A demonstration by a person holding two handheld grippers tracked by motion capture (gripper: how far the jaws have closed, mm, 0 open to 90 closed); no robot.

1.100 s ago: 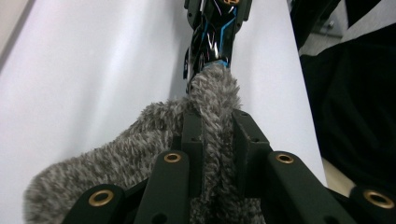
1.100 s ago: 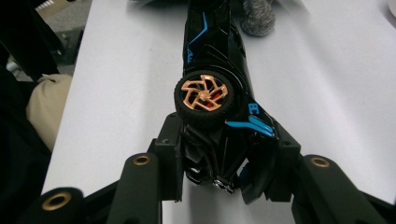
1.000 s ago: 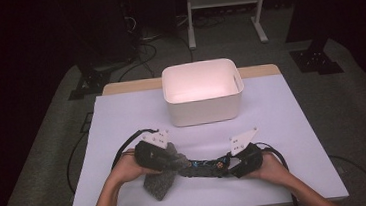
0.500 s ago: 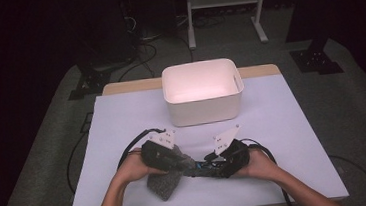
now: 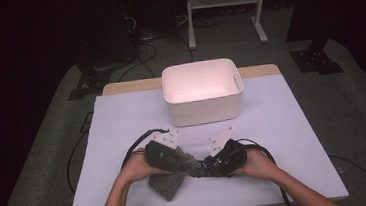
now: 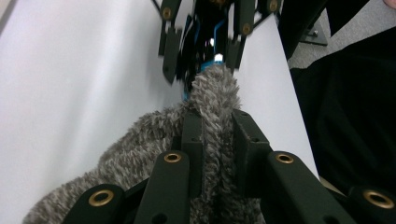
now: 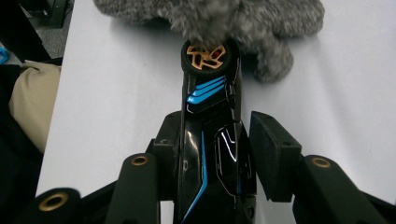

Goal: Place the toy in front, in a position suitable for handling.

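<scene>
At the left of the counter (image 5: pixel 283 124), near its front edge, our left gripper (image 6: pixel 215 126) has its fingers (image 6: pixel 192 135) closed hard on a fold of the grey fluffy cloth (image 6: pixel 140 154). The pinched ridge stands up between them and pokes out past their tips, while the rest of the cloth sags down onto the counter. We judge that the cloth is gathered this way to give a firm, padded nose that can be pushed against something, as for wiping. Just right of that, the tip of the cloth meets the front end of the black toy car (image 7: pixel 210 93) with blue stripes, right at its gold-spoked wheel. The two grippers point at each other so that the cloth and the car come together in the middle. Behind them, well apart, the white bin (image 5: pixel 205 106) stands open and plays no part in the contact. On the right, our right gripper (image 7: pixel 215 135) holds the car lengthwise, nose outward. Its fingers (image 7: pixel 273 154) have just been closing, with the car body between them, and they now grip its sides. This hold seems meant to keep the car steady and leave its front end free for the cloth.
</scene>
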